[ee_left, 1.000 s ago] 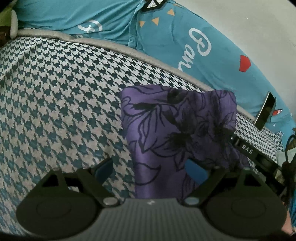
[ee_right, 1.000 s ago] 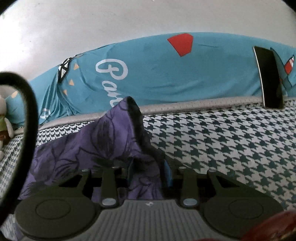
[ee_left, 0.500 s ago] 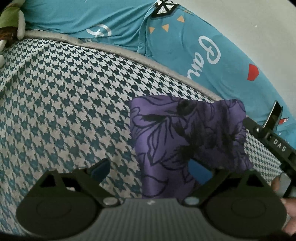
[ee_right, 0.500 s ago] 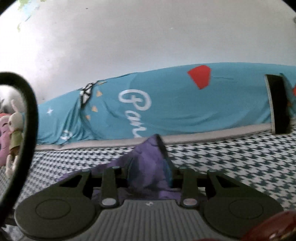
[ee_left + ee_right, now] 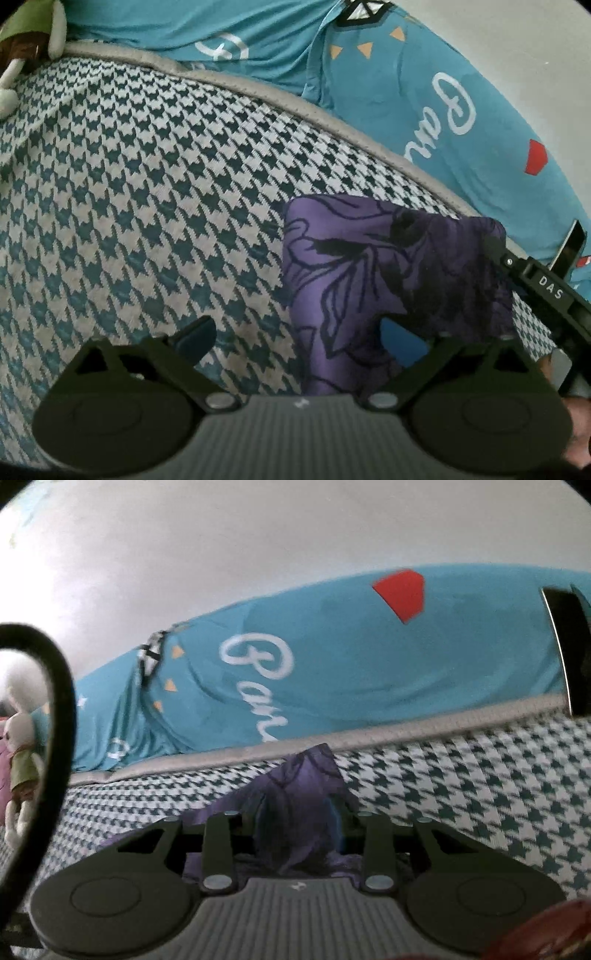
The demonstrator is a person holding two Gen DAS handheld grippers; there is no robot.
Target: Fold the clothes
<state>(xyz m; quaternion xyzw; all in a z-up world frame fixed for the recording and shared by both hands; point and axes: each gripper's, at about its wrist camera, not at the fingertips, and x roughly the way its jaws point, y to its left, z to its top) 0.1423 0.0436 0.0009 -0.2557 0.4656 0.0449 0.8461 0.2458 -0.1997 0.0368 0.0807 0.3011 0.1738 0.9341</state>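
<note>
A bed covered in a teal-and-white houndstooth cover [image 5: 155, 192] fills most of both views, edged by a grey piped border [image 5: 424, 727]. Behind it a turquoise sheet with white script and a red patch [image 5: 332, 672] lies against a pale wall [image 5: 221, 554]. The purple floral garment [image 5: 388, 280] rests on the houndstooth cover, one part of it raised. The left gripper [image 5: 299, 336] hangs over the garment's near edge with jaws wide apart. The right gripper [image 5: 299, 819] has its jaws clamped on a lifted peak of the garment. A dark phone [image 5: 569, 650] leans against the sheet, and a stuffed rabbit toy [image 5: 22, 760] sits at the bed's far left.
</note>
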